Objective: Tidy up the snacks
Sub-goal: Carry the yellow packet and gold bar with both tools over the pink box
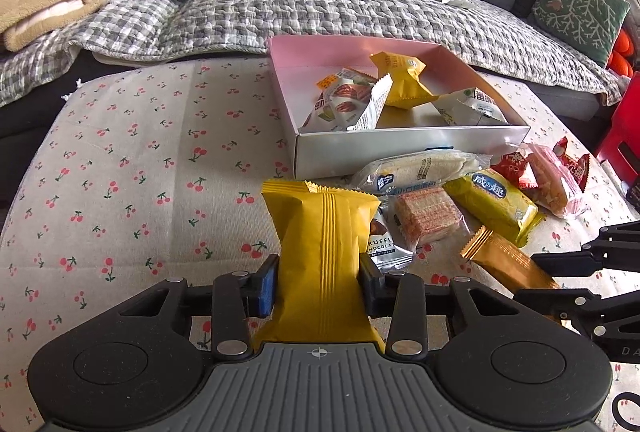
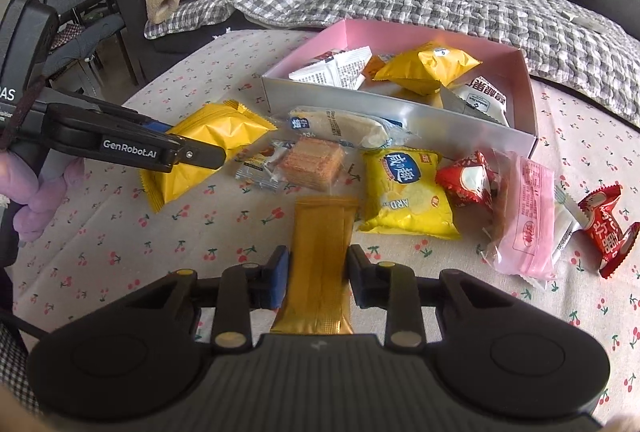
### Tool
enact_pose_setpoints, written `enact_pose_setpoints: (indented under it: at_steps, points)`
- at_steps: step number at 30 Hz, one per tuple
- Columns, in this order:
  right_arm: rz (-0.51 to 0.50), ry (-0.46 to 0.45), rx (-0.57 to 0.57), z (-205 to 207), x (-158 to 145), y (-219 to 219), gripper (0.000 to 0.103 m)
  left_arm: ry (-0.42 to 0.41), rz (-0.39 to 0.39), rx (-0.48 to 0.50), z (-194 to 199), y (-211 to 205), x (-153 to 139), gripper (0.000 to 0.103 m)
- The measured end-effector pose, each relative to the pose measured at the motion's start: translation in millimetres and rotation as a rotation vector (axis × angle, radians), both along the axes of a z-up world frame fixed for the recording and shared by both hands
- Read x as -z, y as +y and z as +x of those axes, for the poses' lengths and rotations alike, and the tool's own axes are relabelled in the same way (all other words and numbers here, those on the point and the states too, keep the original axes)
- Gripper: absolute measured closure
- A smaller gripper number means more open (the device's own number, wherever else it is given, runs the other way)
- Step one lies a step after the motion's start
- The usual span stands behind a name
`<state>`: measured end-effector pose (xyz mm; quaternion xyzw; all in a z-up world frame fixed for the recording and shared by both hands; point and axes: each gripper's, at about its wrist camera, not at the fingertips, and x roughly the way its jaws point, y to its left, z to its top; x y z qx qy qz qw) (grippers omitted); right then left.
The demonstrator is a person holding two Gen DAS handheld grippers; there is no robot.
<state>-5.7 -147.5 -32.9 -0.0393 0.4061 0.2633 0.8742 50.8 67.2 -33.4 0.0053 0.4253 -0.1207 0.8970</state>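
I'm pinching a yellow packet (image 1: 320,256) in the left gripper (image 1: 320,288), jaws squeezing its middle, just above the desk (image 1: 120,192). Over on the right gripper (image 2: 318,276), the jaws are clamping a gold bar (image 2: 320,244). I reckon lifting both clear before swinging to the pink box (image 2: 400,116) is safest, so neither is dragging the loose snacks. The right view is showing the left packet from the side; the left view isn't.
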Motion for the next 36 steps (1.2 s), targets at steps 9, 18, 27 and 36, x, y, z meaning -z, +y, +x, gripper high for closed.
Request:
enact_pose_setpoints:
  at_steps: [9, 18, 27, 36]
  points:
    - [0.037, -0.046, 0.007, -2, -23, 0, 0.075, -0.031, -0.038, -0.021, -2, 4, -23, 0.066]
    - [0.06, -0.097, 0.142, 34, -43, -22, 0.075, -0.071, -0.078, -0.038, 11, -10, -45, 0.066]
    - [0.069, -0.125, 0.232, 81, -55, -46, 0.075, -0.086, -0.061, -0.052, 58, -29, -65, 0.066]
    - [0.047, -0.148, 0.309, 135, -45, -68, 0.075, -0.107, 0.026, -0.063, 126, -48, -57, 0.066]
